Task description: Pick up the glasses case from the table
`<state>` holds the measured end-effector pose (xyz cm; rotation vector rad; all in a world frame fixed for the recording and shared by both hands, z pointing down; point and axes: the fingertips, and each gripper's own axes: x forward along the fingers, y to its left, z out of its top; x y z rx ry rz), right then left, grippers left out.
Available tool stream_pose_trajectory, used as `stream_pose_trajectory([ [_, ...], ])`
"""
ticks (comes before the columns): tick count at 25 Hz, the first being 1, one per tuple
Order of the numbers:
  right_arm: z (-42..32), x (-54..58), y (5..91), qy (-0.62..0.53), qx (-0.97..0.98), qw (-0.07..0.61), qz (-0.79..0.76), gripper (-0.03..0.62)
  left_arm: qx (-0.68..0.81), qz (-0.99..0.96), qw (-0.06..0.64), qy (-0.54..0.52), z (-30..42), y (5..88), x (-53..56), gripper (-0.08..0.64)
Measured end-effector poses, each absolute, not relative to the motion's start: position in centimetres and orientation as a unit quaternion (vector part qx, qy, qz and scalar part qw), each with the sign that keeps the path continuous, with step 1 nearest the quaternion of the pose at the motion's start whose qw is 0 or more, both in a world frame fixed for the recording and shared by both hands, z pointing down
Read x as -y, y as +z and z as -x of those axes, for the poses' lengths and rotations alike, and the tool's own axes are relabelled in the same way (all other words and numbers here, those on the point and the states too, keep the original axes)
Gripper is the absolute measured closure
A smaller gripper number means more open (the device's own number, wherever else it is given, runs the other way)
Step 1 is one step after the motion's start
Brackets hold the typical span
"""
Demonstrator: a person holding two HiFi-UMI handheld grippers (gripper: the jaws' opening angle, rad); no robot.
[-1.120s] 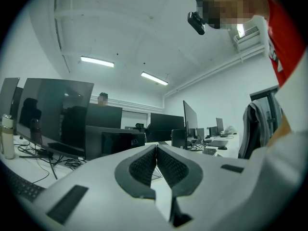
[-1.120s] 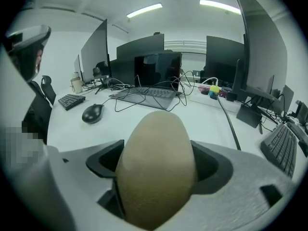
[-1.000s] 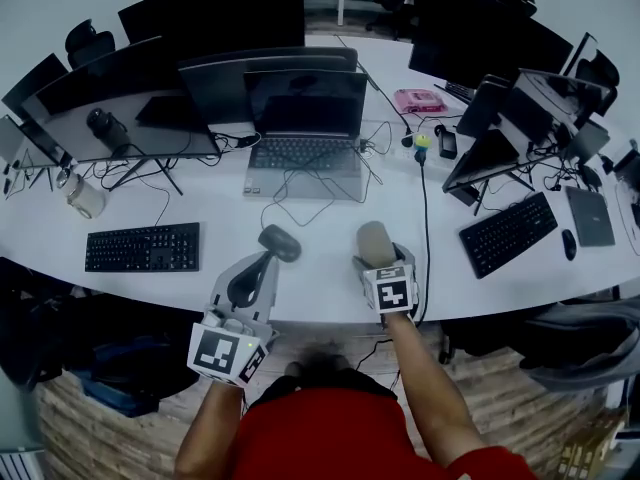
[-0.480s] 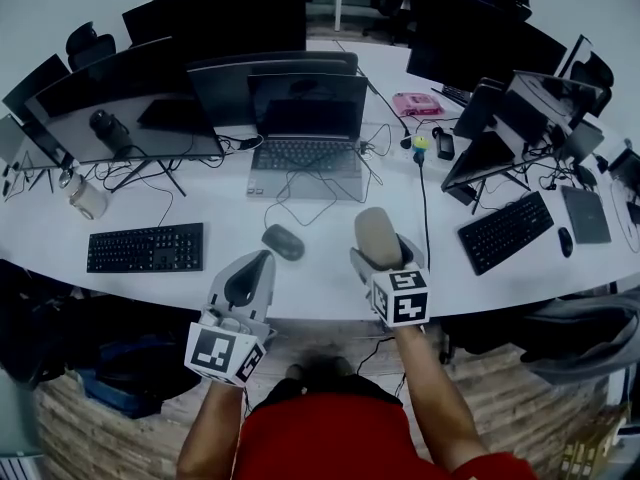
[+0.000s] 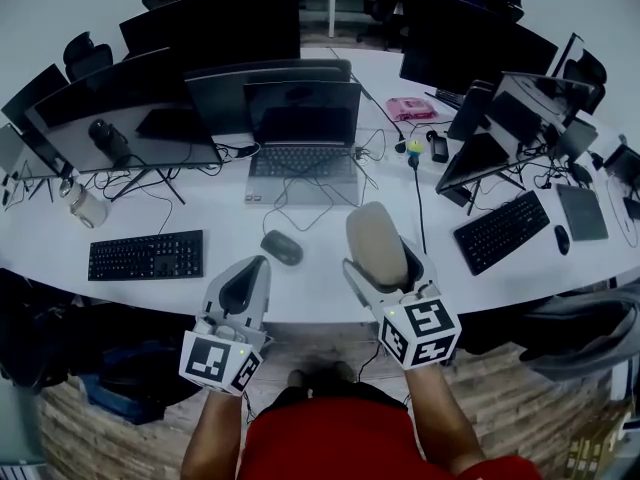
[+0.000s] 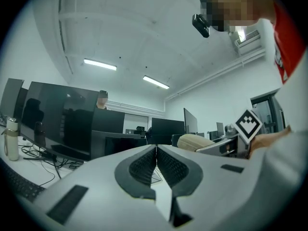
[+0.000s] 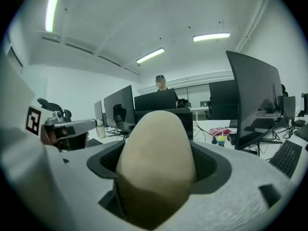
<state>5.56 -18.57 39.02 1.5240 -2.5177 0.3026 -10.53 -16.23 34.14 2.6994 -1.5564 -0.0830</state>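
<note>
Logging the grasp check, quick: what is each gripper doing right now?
Left gripper: closed, nothing between its jaws.
Right gripper: closed on the glasses case.

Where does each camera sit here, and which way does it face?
Head view: head-mounted, steeply down at table; left gripper, right gripper, forearms show.
Left gripper view: along its shut jaws, across the table; red shirt at right.
Right gripper view: along jaws shut on the case; left gripper at left.
Shared: case in all three.
</note>
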Motion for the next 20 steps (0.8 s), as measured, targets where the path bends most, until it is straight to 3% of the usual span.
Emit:
stream_pose_trajectory([
  [20,-5.2,15.1,36.8,0.078,0.857,0.074,-0.503,0.196,0.479,-0.877,-0.002,-0.033,8.9,32.8,15.2,0.549],
])
